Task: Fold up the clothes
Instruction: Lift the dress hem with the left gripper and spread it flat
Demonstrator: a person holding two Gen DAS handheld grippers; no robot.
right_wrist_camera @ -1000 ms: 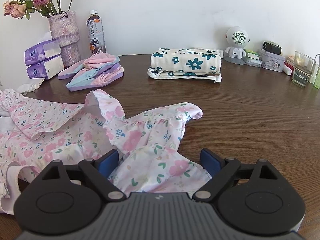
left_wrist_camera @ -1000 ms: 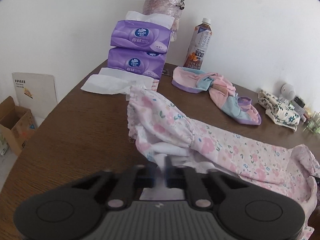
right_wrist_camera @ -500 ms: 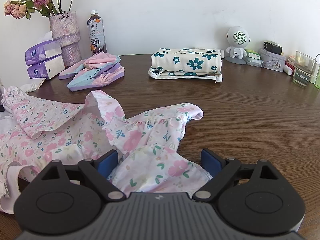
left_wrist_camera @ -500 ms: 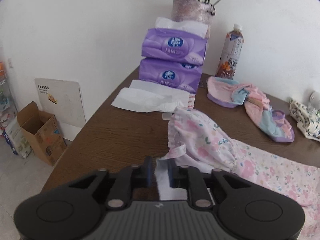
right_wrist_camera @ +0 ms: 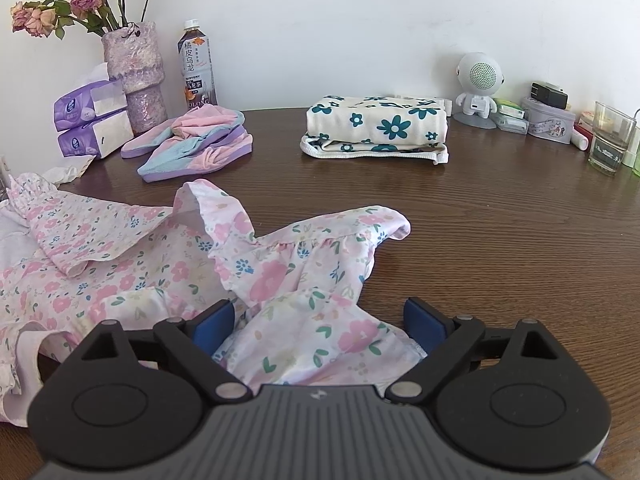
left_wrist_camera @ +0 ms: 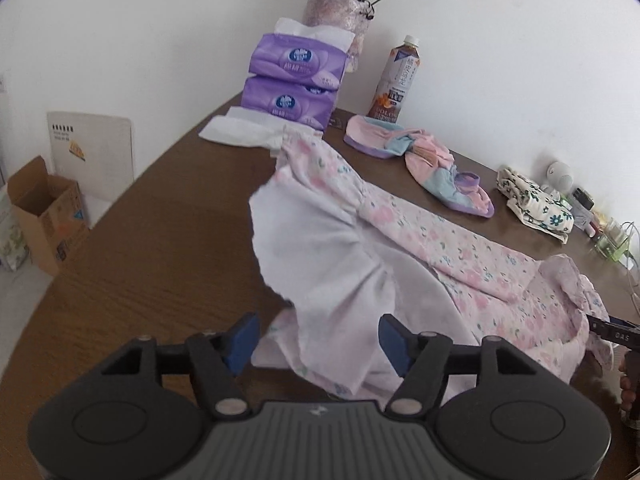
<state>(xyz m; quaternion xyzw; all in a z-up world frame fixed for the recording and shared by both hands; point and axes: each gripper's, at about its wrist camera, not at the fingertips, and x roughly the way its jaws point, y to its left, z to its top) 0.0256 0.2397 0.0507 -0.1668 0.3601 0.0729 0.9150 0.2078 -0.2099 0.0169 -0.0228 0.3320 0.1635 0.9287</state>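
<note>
Here, spread across the brown wooden table (right_wrist_camera: pixel 500 232): a pink floral garment (right_wrist_camera: pixel 132 264), rumpled, its white inner side turned up at the end near the left gripper (left_wrist_camera: pixel 316 338). Left gripper's jaws opening, a fold of that white lining lying loose between the blue pads (left_wrist_camera: pixel 242 338), neither pad pressing on it. Right gripper (right_wrist_camera: pixel 318 324) spread wide over the other end, floral cloth bunched between its pads, not pinched. Farther back: a folded cream cloth with teal flowers (right_wrist_camera: pixel 376 128), a pink, blue and purple bundle (right_wrist_camera: pixel 192 140), two stacked purple tissue packs (left_wrist_camera: pixel 294 84), a vase of roses (right_wrist_camera: pixel 134 68), a tea bottle (right_wrist_camera: pixel 198 68). Against the wall at right, a small white robot figure (right_wrist_camera: pixel 478 84) and a drinking glass (right_wrist_camera: pixel 610 138).
</note>
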